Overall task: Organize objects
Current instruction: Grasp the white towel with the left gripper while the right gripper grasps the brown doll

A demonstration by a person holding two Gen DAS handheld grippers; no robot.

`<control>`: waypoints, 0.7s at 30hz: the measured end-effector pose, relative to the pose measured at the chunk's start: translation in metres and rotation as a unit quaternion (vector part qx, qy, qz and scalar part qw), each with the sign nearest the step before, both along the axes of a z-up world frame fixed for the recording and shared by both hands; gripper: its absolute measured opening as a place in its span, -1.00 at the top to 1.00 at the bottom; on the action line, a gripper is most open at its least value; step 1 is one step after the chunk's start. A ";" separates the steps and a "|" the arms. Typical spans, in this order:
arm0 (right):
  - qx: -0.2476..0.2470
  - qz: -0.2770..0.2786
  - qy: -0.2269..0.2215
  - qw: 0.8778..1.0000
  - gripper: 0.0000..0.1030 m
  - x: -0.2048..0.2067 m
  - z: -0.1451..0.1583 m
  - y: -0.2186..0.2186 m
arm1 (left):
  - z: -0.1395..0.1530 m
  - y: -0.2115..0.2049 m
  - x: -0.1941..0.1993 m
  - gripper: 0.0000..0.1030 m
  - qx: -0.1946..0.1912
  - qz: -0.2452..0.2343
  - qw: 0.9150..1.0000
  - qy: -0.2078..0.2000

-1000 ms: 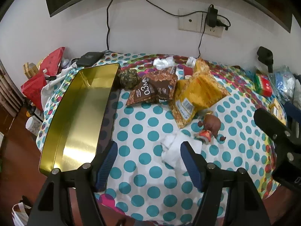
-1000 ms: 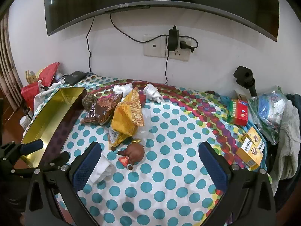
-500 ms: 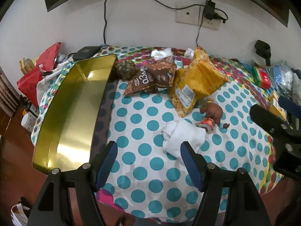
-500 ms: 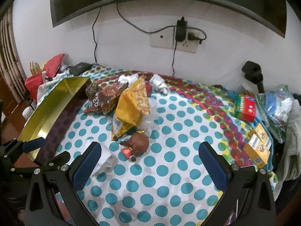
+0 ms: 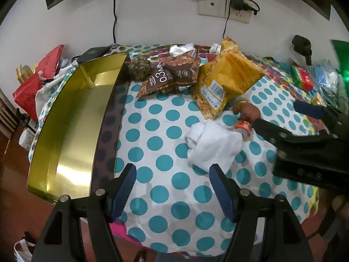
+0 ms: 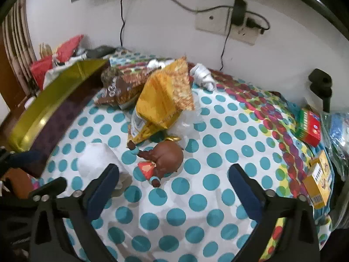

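A brown doll figurine [image 6: 165, 157] lies on the polka-dot tablecloth [image 6: 196, 200], just ahead of my right gripper [image 6: 174, 183]. Its jaws are closing, nothing is between the pads, and they touch nothing. A crumpled white cloth [image 5: 211, 144] lies beside the figurine [image 5: 248, 113], just beyond the right fingertip of my left gripper [image 5: 172, 187], which is open and empty. The gold tin tray [image 5: 72, 120] stands on the left with nothing in it. The right gripper [image 5: 305, 135] shows at the right of the left wrist view.
A yellow snack bag [image 5: 226, 80], a brown snack bag [image 5: 172, 76] and a dark ball [image 5: 139, 68] lie behind the cloth. Red-green box [image 6: 309, 126] and yellow box [image 6: 318, 181] sit at the right edge. Red bags [image 5: 37, 80] crowd the far left.
Both grippers have sunk toward the table. The right one came down near the figurine and its jaws narrowed. In the left view the right gripper has pushed in from the right.
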State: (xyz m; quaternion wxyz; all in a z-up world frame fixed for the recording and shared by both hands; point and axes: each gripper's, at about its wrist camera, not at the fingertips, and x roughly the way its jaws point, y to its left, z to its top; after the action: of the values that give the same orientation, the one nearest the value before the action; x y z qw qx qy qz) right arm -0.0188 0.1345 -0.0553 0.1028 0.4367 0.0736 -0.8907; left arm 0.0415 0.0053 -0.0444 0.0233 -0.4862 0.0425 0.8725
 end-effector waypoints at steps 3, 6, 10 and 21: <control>-0.005 0.005 -0.021 1.000 -0.74 -0.012 -0.013 -0.004 | -0.004 0.001 -0.002 -0.38 -0.011 0.000 1.000 -0.005; 0.003 0.004 -0.027 1.000 -0.74 -0.019 -0.021 -0.009 | -0.007 -0.002 -0.004 -0.38 -0.008 0.001 1.000 -0.009; 0.017 0.000 -0.034 0.999 -0.72 -0.028 -0.030 -0.014 | -0.010 -0.002 -0.008 -0.38 -0.012 0.000 1.000 -0.011; -0.015 0.016 -0.054 0.998 -0.12 -0.039 -0.047 -0.015 | -0.017 0.003 -0.015 -0.38 0.017 -0.006 1.000 -0.020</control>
State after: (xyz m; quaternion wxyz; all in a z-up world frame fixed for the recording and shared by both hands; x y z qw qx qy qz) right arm -0.0575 0.1199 -0.1019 0.1272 0.4816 0.0618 -0.8649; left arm 0.0262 0.0082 -0.0614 0.0380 -0.5032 0.0302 0.8628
